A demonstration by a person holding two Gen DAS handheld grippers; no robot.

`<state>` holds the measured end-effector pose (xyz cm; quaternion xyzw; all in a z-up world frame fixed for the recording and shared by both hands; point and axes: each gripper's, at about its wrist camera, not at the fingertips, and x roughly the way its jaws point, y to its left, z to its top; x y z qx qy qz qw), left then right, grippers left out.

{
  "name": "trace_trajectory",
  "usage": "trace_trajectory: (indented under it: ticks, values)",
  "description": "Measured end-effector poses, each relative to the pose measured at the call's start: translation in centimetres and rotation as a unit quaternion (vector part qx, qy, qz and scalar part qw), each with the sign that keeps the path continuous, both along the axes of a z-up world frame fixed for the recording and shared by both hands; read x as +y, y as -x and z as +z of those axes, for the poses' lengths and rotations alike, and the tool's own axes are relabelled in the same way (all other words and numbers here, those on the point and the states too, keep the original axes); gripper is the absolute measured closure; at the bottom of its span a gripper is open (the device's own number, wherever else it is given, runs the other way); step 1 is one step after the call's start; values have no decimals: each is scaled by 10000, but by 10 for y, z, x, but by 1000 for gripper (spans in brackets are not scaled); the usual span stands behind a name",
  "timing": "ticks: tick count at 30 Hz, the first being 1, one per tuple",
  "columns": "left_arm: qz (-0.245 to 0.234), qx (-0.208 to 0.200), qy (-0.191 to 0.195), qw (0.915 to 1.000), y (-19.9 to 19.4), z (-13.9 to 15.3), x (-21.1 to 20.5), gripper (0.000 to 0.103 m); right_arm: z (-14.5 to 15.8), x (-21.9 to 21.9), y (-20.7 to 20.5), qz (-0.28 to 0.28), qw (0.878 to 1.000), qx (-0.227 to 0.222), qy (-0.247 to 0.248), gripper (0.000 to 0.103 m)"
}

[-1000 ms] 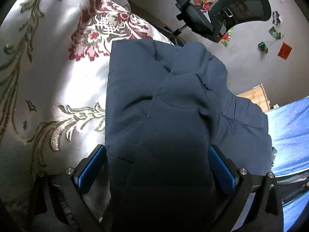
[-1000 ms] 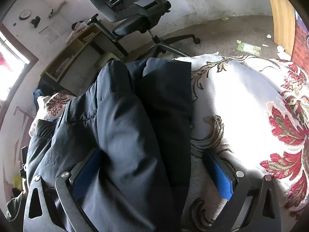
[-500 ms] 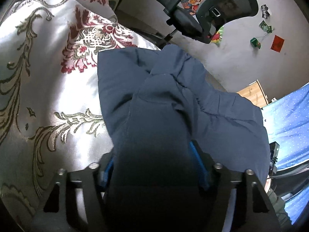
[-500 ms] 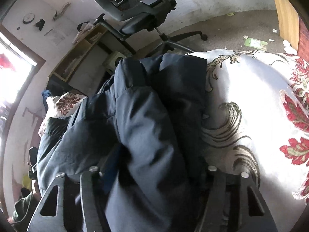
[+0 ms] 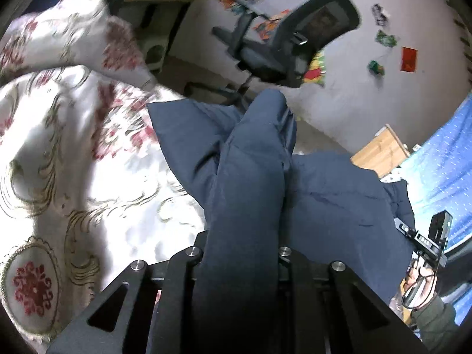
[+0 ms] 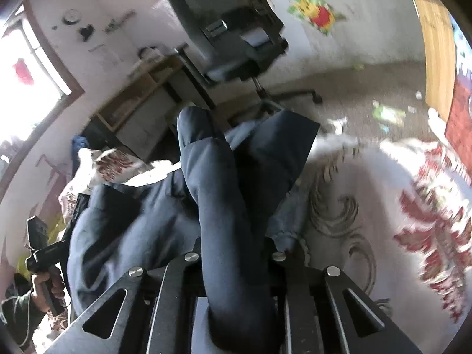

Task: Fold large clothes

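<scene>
Navy padded jacket point(image 5: 253, 171) is gripped at two places and held raised over a bedspread point(image 5: 73, 162) of white satin with red and gold floral figures. Left gripper point(image 5: 240, 250): jaws drawn narrow and clamped on a thick fold of the jacket, which runs forward between the fingers and rises to a rounded end. Right gripper point(image 6: 233, 255): jaws likewise narrow and closed on a bunched fold of the same jacket point(image 6: 218, 183), the cloth filling the gap entirely. The remainder of the garment is seen sagging between the two tools, with a flat panel hanging toward the bedspread point(image 6: 368, 200) in the right wrist view. Each tool is visible from the other's camera: the right one held in a hand point(image 5: 420, 280) at the lower right edge, the left one held in a hand point(image 6: 47, 289) at the lower left edge. A black mesh office chair point(image 5: 295, 44) stands on the floor beyond the bed. Both views are blurred, so fine detail of the bedspread pattern cannot be read
</scene>
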<state>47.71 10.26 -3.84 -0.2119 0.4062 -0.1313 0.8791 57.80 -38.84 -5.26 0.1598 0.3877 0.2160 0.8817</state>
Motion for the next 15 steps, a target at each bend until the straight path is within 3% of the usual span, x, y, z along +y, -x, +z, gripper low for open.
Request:
trace_trajectory:
  ticks: [4,9,15]
  values:
    - [-272,-258,65,9993,1,24,-34,89,37,-12,13,-114,9996,-252,63,89]
    - [-512,-291,163,9981,-7,32,-71,89,63,-36,31,-365,9982,-402,236,89]
    - [-832,2,37,9965,-15,8,-104,89,50,-62,48,-564,9960,-117,689,89]
